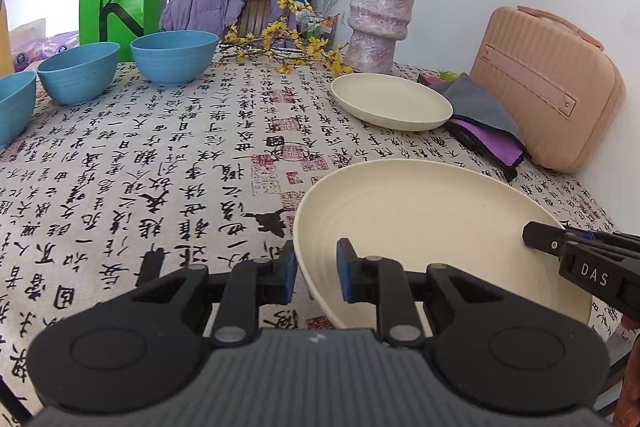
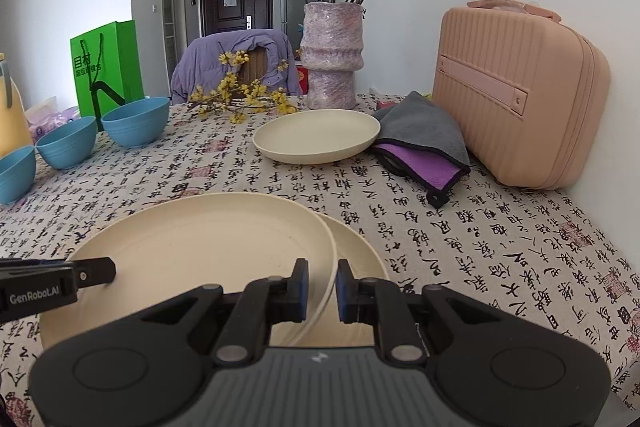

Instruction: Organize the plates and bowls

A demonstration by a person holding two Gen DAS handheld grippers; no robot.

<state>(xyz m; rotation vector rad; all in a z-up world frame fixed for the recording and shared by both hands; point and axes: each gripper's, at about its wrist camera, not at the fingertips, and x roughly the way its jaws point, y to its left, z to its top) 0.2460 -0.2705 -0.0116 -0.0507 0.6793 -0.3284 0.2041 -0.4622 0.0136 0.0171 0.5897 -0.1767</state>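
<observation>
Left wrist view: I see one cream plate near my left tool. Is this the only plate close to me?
Observer: No. The right wrist view shows a lower plate lying under the upper plate and sticking out on its right side.
Operator: Is the right tool already closed on the upper plate?
Observer: No. The right tool is open. The rim of the upper plate passes between its fingers, but there is a gap, so the rim is not pinched.
</observation>
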